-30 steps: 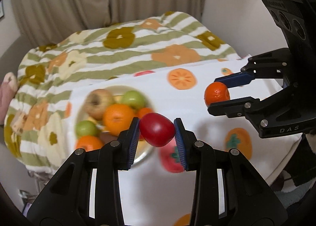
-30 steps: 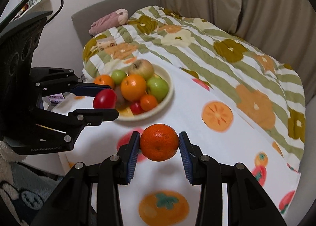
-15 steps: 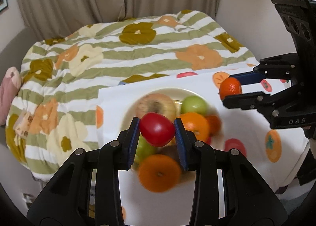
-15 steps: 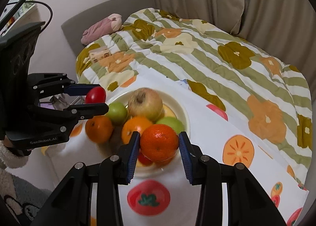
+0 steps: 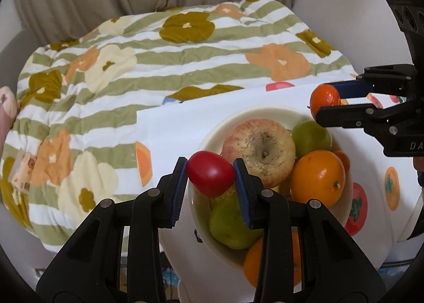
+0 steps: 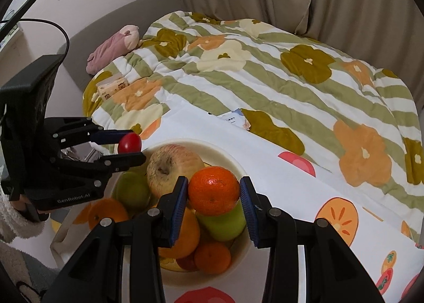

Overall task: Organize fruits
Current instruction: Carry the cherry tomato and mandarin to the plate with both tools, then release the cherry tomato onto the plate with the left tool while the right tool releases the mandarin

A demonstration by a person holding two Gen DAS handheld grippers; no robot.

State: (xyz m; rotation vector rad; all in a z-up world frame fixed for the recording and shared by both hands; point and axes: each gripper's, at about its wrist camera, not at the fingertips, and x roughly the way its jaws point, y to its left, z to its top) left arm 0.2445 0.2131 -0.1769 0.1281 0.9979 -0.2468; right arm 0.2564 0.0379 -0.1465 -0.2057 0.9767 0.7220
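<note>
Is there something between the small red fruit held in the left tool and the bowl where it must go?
Nothing visible blocks it. The left tool holds the small red round fruit over the near rim of the cream round bowl. Below it lie a green fruit and a large blotchy apple, so space is tight.

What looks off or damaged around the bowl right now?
Nothing is spilled. The big apple in the bowl has dark, scuffed speckling around its stem hollow. A small card pokes out from under the white cloth's edge.
</note>
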